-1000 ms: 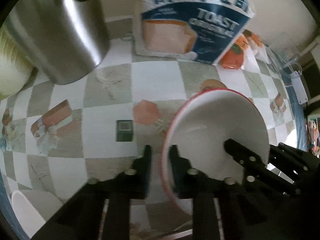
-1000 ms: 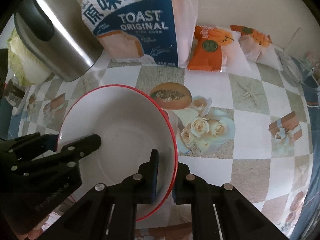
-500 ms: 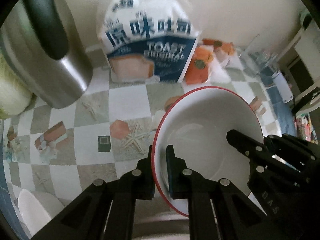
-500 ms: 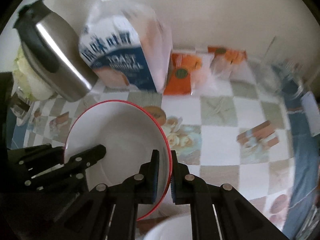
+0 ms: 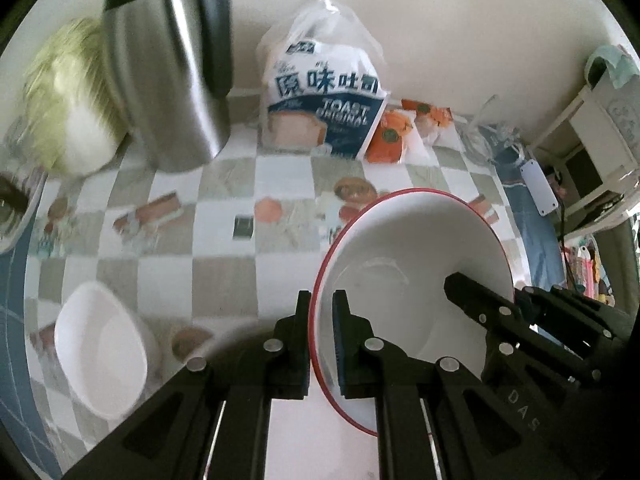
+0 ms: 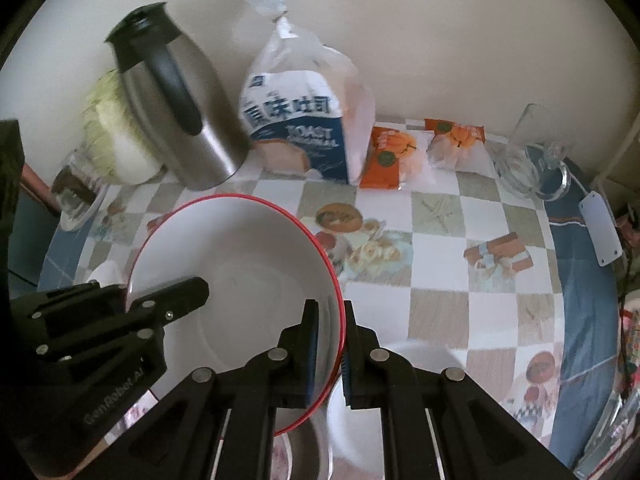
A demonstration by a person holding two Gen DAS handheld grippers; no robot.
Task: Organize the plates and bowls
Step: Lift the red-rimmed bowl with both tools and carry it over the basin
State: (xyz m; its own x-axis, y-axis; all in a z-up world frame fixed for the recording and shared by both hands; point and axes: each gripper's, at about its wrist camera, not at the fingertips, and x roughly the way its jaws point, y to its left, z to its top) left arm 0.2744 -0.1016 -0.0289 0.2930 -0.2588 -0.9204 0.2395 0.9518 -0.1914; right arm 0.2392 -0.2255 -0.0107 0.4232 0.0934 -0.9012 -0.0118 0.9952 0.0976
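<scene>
1. Left wrist view: the left gripper is clenched on the near rim of the red-rimmed bowl, one finger outside the wall and one inside.
2. Right wrist view: the right gripper pinches the opposite rim of the same bowl in the same way, so both claws carry it together.
3. The bowl hangs tilted, clear of the checked tablecloth, in front of the toast bag and steel jug.
4. A plain white bowl sits on the cloth to the lower left in the left view, well apart from the held one.
5. Another white dish shows under the right gripper, below the held bowl; whether it is a plate or a bowl I cannot tell.
6. Judged progress: the pick-up is done, but the bowl is not yet set down or stacked.
7. At least the white bowl also looks unsorted, so the task seems early to midway.
</scene>
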